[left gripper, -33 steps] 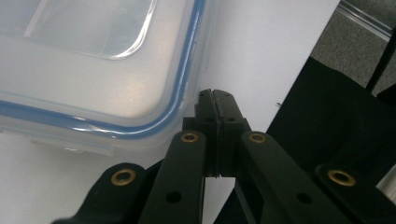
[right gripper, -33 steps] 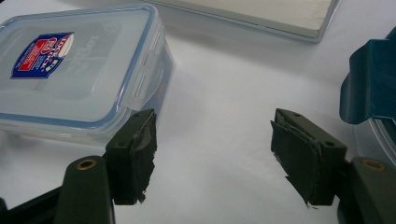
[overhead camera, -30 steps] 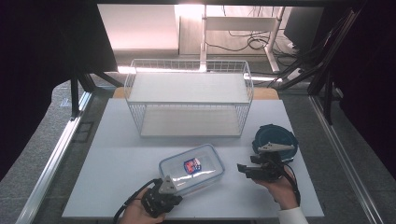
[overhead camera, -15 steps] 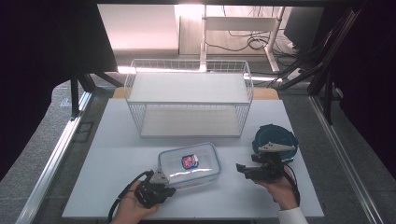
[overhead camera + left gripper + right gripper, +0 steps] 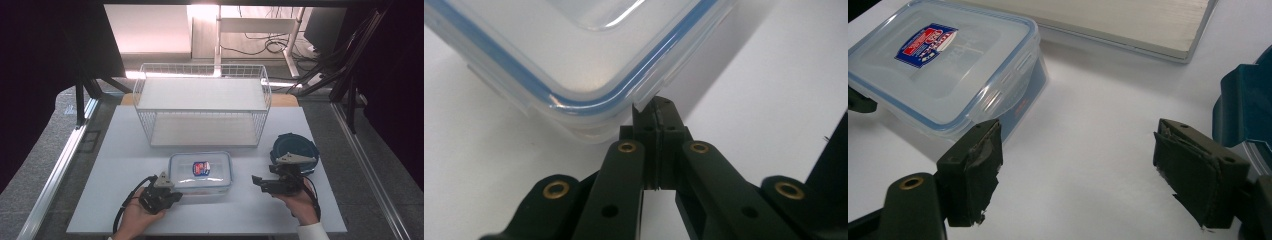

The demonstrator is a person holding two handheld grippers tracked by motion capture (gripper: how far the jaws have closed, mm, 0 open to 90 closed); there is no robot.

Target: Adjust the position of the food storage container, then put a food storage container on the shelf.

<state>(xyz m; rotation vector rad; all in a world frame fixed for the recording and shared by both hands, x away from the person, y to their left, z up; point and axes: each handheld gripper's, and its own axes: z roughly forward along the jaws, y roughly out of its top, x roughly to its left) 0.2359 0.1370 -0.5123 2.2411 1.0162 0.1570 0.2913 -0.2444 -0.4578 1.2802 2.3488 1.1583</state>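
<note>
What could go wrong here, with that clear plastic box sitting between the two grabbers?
The left gripper is shut, its tips at the clear box's corner, so it may shove or spin the box rather than grasp it. The right gripper stands open with the blue container close beside it and might bump it when reaching in.

The left hand [image 5: 134,218] comes in from the bottom and holds the left gripper [image 5: 172,196] low, with its two black jaws pressed tight together and pointing up and to the right. The right hand [image 5: 299,204] holds the right gripper [image 5: 256,181] pointing left. Its jaws have just been opening and stand wide apart with nothing between them.
</note>
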